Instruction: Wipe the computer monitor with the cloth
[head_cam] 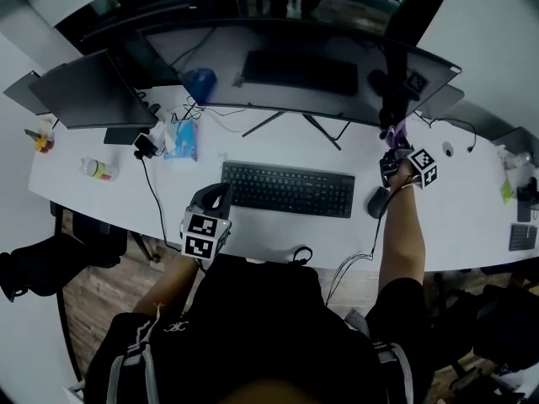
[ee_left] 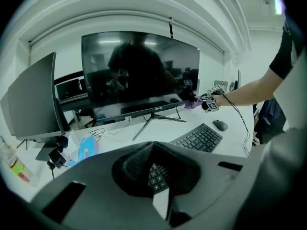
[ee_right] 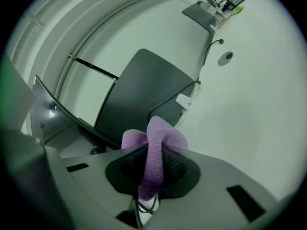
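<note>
A wide curved monitor [head_cam: 295, 74] with a dark screen stands at the back of the white desk [head_cam: 253, 234]. My right gripper [head_cam: 392, 144] is up at the screen's lower right corner, shut on a purple cloth [head_cam: 397, 130]. In the right gripper view the cloth [ee_right: 154, 145] bulges out between the jaws, right by the monitor's edge. The left gripper view shows the monitor [ee_left: 139, 71] and the cloth [ee_left: 193, 104] against its bottom corner. My left gripper [head_cam: 214, 197] hovers low by the keyboard's left end; its jaws [ee_left: 153, 145] meet at the tips with nothing in them.
A black keyboard [head_cam: 286, 188] and a mouse [head_cam: 377, 202] lie before the monitor, whose thin legs spread behind them. A second screen [head_cam: 88, 91] stands at the left, with a blue tissue pack [head_cam: 184, 140], a bottle [head_cam: 97, 168] and cables nearby. Another grey screen [ee_right: 139, 90] stands to the right.
</note>
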`<state>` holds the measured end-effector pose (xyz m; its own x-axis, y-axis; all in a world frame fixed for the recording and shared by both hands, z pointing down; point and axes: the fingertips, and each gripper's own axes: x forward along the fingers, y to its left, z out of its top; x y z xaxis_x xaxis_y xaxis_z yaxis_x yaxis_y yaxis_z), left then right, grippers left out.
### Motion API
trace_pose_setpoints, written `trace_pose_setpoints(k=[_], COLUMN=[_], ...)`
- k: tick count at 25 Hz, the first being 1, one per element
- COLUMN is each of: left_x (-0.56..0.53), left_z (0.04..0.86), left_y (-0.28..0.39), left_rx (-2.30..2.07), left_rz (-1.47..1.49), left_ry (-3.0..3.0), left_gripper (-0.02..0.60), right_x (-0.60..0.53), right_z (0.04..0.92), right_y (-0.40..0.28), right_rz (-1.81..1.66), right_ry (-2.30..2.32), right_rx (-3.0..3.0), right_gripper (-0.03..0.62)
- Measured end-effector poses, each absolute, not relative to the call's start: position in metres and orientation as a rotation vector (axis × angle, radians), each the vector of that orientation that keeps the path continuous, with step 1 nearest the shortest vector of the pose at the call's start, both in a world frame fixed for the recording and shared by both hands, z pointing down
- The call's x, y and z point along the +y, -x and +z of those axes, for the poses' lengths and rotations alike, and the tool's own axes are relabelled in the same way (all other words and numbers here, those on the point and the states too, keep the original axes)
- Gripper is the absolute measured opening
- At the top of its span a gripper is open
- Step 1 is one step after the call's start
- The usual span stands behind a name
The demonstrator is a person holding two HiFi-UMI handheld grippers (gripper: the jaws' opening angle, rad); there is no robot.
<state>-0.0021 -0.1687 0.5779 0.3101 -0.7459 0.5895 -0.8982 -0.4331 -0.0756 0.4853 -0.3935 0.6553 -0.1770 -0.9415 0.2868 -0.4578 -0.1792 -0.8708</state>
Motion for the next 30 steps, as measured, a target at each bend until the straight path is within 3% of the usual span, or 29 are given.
trace_pose_setpoints(k=[30], left_x=[-0.184], left_z=[0.582], left_y=[0.035], left_rx=[-1.499], left_rz=[0.798], left_ry=[-2.286], left_gripper=[0.014], right_x=[-0.408], right_z=[0.674], right_y=[-0.367], right_rz=[-1.313], right_ry=[1.666], right_rx=[2.003], right_gripper=[0.064])
